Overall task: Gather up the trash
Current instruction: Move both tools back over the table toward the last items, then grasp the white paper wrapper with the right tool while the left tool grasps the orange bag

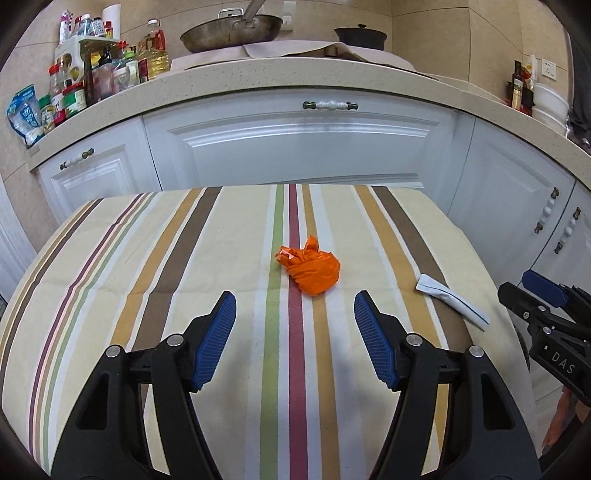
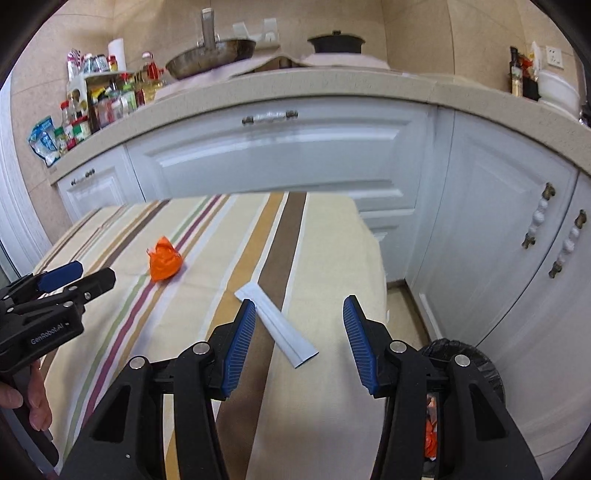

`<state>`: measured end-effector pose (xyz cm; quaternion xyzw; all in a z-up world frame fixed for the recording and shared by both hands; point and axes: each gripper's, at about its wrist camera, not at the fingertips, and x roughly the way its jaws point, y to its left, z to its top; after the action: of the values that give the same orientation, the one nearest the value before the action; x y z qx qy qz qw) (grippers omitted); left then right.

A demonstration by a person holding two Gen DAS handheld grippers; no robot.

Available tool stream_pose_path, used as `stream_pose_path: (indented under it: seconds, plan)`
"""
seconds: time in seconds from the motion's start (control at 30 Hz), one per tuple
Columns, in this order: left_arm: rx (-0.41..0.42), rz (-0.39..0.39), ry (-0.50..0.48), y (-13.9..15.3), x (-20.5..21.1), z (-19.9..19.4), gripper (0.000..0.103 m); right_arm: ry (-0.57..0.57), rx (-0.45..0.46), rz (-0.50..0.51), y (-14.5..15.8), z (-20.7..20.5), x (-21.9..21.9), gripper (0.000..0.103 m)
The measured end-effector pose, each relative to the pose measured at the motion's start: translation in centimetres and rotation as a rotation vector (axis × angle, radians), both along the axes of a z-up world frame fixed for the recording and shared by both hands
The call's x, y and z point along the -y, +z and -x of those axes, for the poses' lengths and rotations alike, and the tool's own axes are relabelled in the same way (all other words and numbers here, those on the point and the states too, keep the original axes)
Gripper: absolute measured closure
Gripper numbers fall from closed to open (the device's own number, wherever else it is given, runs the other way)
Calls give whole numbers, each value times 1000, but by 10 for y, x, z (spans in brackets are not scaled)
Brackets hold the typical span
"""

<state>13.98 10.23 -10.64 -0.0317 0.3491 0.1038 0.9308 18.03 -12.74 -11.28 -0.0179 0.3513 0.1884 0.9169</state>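
Observation:
A crumpled orange wrapper (image 1: 312, 271) lies on the striped tablecloth (image 1: 155, 280), just beyond my open, empty left gripper (image 1: 295, 321). It also shows in the right wrist view (image 2: 165, 263). A flat white wrapper (image 1: 452, 300) lies near the table's right edge. In the right wrist view the white wrapper (image 2: 277, 325) lies between the fingers of my open, empty right gripper (image 2: 300, 332), closer to the left finger. The right gripper (image 1: 543, 295) shows at the right edge of the left wrist view; the left gripper (image 2: 77, 277) shows at the left of the right wrist view.
A black-lined trash bin (image 2: 476, 363) stands on the floor right of the table, orange scraps inside. White cabinets (image 1: 295, 147) and a counter with a pan (image 1: 231, 31), pot (image 1: 360, 35) and bottles (image 1: 92, 74) stand behind the table.

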Motion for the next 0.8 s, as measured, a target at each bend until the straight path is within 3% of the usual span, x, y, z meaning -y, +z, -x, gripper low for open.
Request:
stream_pose_path:
  seconds: [0.6,0.8]
  plan:
    - [-41,30,13,-24,-7,-21,38,26,-175,100,-38,-29,-27,54]
    - [-37,35,9,-23,-4,-27,37,60,-164,128,-37,-21,-34,81]
